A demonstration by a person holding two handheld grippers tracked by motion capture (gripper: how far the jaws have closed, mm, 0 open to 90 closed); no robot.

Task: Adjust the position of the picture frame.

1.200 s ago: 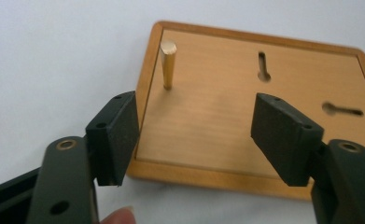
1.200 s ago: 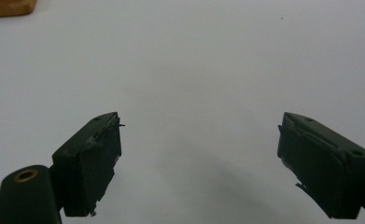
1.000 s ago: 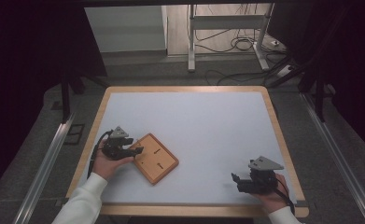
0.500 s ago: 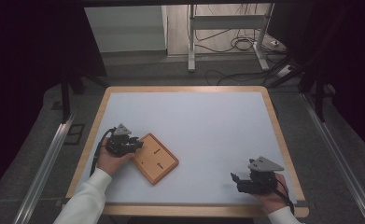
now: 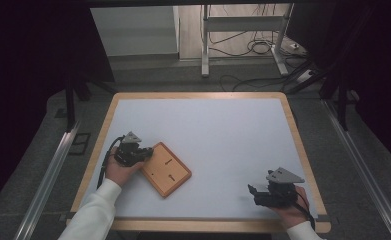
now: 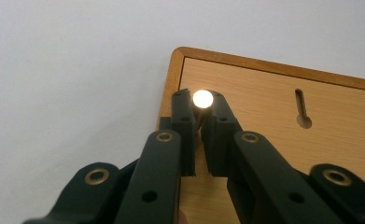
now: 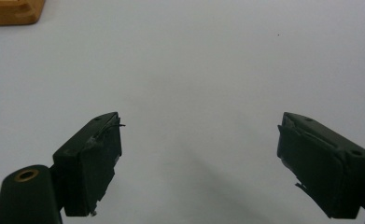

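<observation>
Wooden board (image 5: 166, 169) lies on the white table (image 5: 223, 130) near the front left, with much free surface to its right. The left gripper (image 6: 199, 109) has its jaws clamped on a small shiny pin (image 6: 202, 99) at the board's corner; the pin's shaft is hidden. The right gripper (image 7: 199, 140), jaws wide apart, rests near the front right edge.

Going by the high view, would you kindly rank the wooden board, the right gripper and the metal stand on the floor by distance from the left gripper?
1. Wooden board: beside the left gripper, on its right.
2. Right gripper: near table edge, far right.
3. Metal stand: on the floor beyond the table.
</observation>
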